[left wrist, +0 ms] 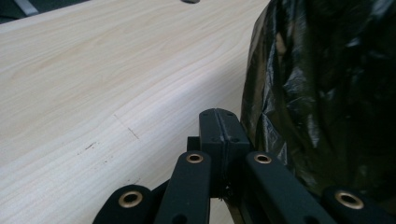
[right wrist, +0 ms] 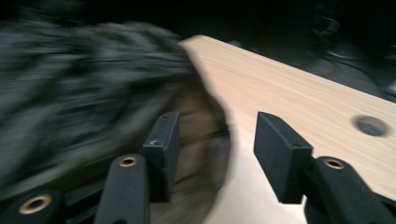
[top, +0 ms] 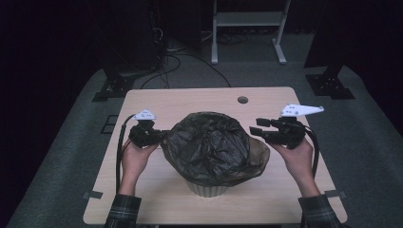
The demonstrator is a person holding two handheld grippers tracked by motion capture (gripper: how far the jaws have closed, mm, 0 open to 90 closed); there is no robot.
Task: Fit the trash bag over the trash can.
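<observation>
Black bin liner (top: 209, 145) is sitting over a pale bin (top: 206, 189) on the surface (top: 157, 199), between both grippers. Left gripper (top: 160, 135) is closed at its edge, whether pinching it unclear; right gripper (top: 255, 127) is gaping, empty, just beside it.

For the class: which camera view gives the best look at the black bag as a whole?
The high view: it shows the whole black bag draped over a pale bin. The left gripper view shows one glossy, crinkled side of it at the right edge; the right gripper view shows it blurred at the left.
</observation>
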